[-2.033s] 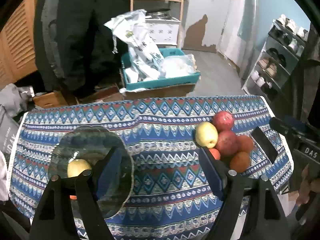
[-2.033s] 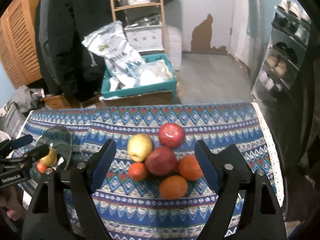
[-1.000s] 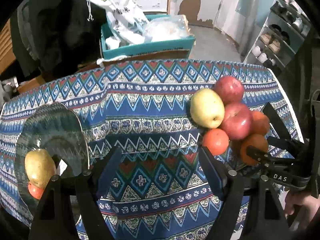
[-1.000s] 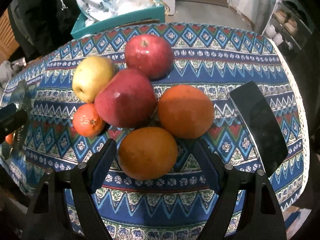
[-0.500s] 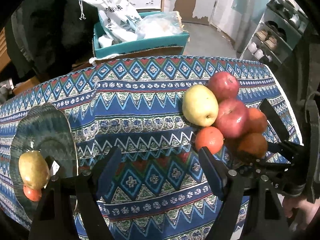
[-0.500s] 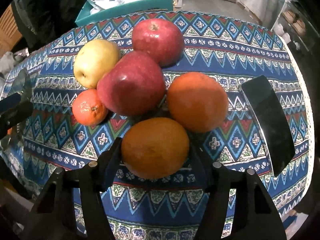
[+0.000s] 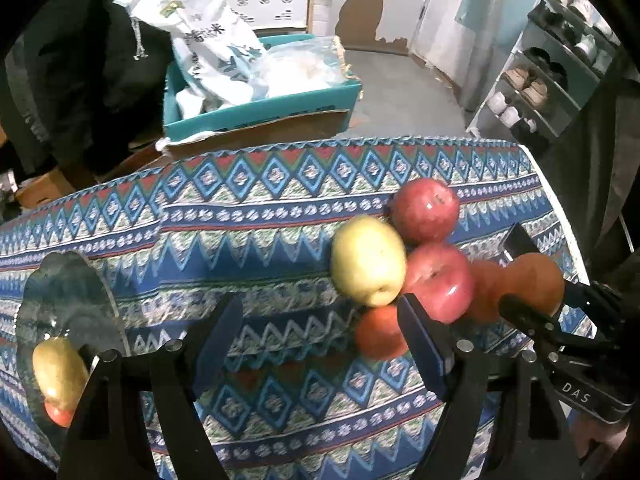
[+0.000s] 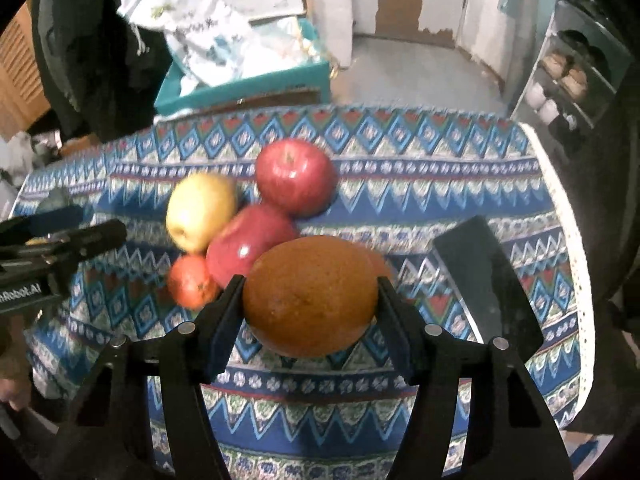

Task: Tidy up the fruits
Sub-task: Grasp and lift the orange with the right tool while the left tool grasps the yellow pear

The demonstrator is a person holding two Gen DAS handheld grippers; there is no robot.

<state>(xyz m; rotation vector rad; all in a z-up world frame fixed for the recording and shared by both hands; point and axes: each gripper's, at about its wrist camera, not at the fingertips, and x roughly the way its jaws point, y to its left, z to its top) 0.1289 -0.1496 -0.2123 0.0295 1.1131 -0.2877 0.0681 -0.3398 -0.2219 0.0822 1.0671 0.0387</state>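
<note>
An orange (image 8: 310, 296) is clamped in the right hand-held gripper (image 8: 308, 304), just above the fruit pile (image 8: 248, 216) near the worktop's (image 8: 440, 160) right edge. The left hand-held gripper (image 7: 320, 340) is held apart, empty. Slippage could be caused by its roundness.

A table was covered by a patterned blue tablecloth (image 7: 280, 216) with zigzag and diamond bands. A black phone (image 8: 486, 276) was laid flat on the cloth, toward three o'clock in the right wrist view. Beyond the table, at twelve o'clock, a teal box (image 7: 260, 114) was seen, filled with white plastic bags (image 7: 208, 48). At two o'clock a shoe rack (image 7: 560, 64) was set against the wall. Dark clothing (image 8: 92, 48) was hung at ten o'clock.
</note>
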